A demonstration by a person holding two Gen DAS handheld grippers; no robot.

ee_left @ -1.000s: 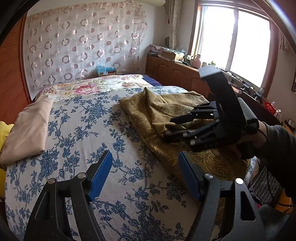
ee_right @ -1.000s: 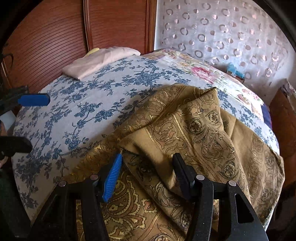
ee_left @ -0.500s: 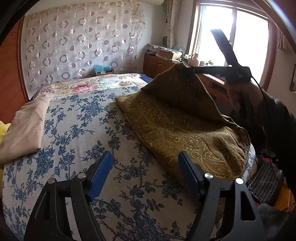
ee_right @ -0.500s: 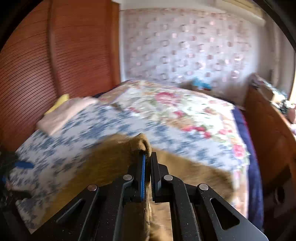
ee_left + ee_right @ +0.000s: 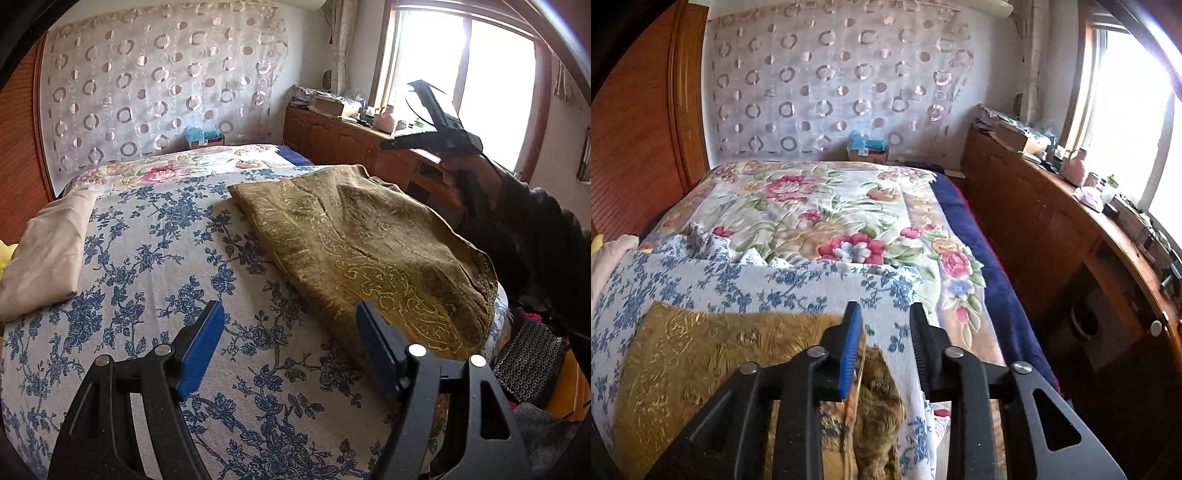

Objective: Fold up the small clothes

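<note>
A golden-brown patterned cloth (image 5: 362, 240) lies spread on the right half of the blue-flowered bed sheet (image 5: 155, 266). My left gripper (image 5: 291, 332) hovers open over the sheet just short of the cloth's near edge, with nothing between its blue pads. My right gripper (image 5: 391, 143) is held in the air above the cloth's far right corner. In the right wrist view its jaws (image 5: 886, 332) are opening; the cloth (image 5: 713, 354) lies below them, a raised fold close by the left pad but not pressed.
A folded beige cloth (image 5: 48, 243) lies at the bed's left edge. A flowered quilt (image 5: 820, 206) and a dark-blue blanket (image 5: 979, 251) cover the far end. A cluttered wooden cabinet (image 5: 1034, 221) runs under the window on the right; a wooden wardrobe (image 5: 639, 122) stands left.
The right gripper shut on the cloth's upper layer, lifted it up and across to the far side, then began opening. The cloth now lies flatter. The left gripper has not moved.
</note>
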